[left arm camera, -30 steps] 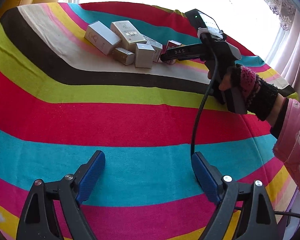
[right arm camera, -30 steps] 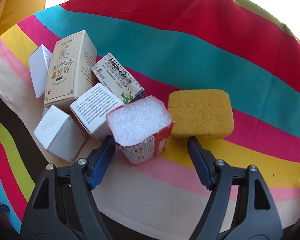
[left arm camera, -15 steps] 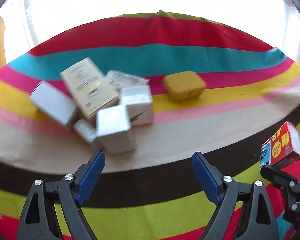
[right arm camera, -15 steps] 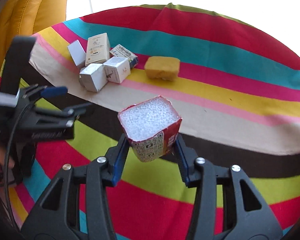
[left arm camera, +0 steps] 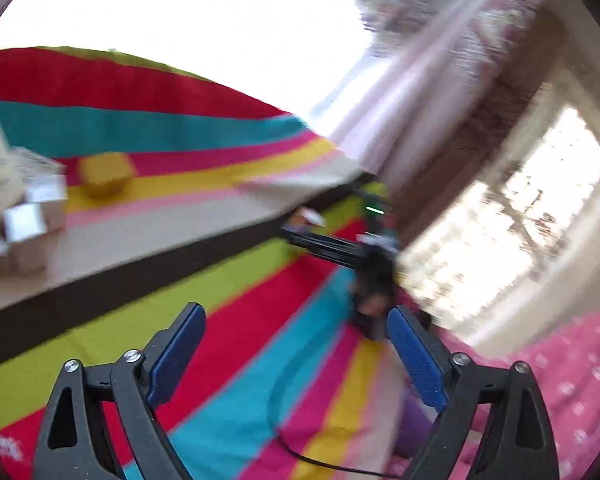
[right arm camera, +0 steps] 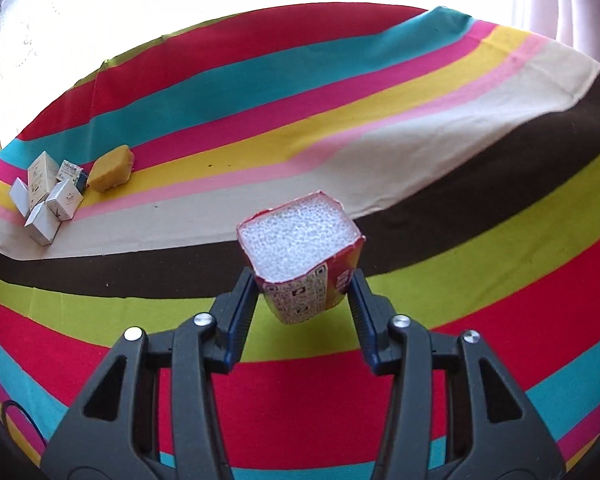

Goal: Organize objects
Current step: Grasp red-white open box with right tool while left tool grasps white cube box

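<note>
a: while the right gripper is clenched on the red carton, both blue fingers press its printed sides and its white foam-filled end faces away from the camera. the carton hangs clear above the green and brown stripes of the striped cloth on the worktop. the jaws have just been closing, and the carton sits between them.

b: left side?

a: left gripper is released, fingers spread wide with nothing between them; jaws have just been opening. that view is heavily blurred. the right gripper shows there only as a dark shape near the cloth's edge.

b: where is everything else?

a: pile of small boxes at far left on the beige stripe, yellow sponge just beside it on the yellow stripe. both well apart from the carried carton.

b: step in hand, as i read it: carry, then set down somewhere apart from the pile.

a: agreed, as a judgement. to do it well: keep the squeeze even, since the carton wall looks thin and already torn at the rim. lower it until its base meets the cloth, flat, before letting go. pick a bare stripe so it does not tip against anything.
</note>
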The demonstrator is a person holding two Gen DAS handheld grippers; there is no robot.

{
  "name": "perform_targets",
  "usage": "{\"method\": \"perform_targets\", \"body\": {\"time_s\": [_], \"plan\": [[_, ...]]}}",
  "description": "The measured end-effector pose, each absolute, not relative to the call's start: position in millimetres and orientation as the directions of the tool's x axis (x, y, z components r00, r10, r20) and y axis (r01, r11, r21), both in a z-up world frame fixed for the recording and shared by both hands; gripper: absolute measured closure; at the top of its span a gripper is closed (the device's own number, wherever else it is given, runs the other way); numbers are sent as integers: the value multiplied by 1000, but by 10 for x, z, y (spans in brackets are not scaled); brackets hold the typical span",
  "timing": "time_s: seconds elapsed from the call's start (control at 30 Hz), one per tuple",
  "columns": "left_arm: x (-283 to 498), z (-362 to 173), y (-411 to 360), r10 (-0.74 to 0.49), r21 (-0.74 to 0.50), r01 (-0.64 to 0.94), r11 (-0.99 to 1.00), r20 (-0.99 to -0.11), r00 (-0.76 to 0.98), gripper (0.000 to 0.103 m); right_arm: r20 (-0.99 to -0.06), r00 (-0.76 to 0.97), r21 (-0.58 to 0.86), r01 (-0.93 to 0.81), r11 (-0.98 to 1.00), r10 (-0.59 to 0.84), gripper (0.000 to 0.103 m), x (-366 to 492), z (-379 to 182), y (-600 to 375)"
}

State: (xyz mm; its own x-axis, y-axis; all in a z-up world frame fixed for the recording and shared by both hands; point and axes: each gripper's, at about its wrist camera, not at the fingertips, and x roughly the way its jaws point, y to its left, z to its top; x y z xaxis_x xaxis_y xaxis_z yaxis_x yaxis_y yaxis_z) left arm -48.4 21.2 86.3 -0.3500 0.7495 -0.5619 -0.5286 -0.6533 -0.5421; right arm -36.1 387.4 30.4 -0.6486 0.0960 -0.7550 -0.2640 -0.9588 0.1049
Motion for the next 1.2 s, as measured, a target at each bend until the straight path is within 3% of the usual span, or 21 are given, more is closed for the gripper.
{"method": "perform_targets", "body": {"time_s": [0.07,0.13,0.23,0.33,0.37,0.47,0.53,0.67,0.83,1.2], "plan": [[-824,644,173,464,-337,-329,-882,-737,-491,9,-747,-660,125,-255,-959,78,53,-279,331,3849],[-1103,397,179,209,-133,-175,-976,-809,-550,15,-729,-682,146,-229,-962,52,53,-157,397,3798],[-1307,150,117,66,-51,-43,-998,-805,-589,26,-691,-723,160,-183,-970,22,53,61,586,3650],[-1425,46,54,-15,-19,48,-999,-781,-624,28,-649,-761,167,-157,-973,11,53,382,843,3627],[-1470,21,45,-32,-12,67,-998,-788,-615,34,-637,-771,172,-149,-974,5,53,515,935,3657],[-1525,17,20,-9,-32,54,-998,-782,-623,58,-608,-794,201,-135,-970,-16,52,943,1184,3822],[-1541,9,18,7,-36,34,-999,-782,-624,64,-612,-791,215,-150,-965,-14,52,1197,1291,3945],[-1439,75,-34,37,-64,16,-998,-747,-664,65,-634,-773,208,-180,-962,8,52,1600,1369,3984],[-957,249,-11,114,-114,-44,-992,-729,-675,65,-628,-773,276,-108,-955,-94,52,1886,1342,3744],[450,301,413,150,-91,-129,-988,-786,-599,65,-694,-700,258,-22,-966,-169,52,2004,1023,2945]]}}
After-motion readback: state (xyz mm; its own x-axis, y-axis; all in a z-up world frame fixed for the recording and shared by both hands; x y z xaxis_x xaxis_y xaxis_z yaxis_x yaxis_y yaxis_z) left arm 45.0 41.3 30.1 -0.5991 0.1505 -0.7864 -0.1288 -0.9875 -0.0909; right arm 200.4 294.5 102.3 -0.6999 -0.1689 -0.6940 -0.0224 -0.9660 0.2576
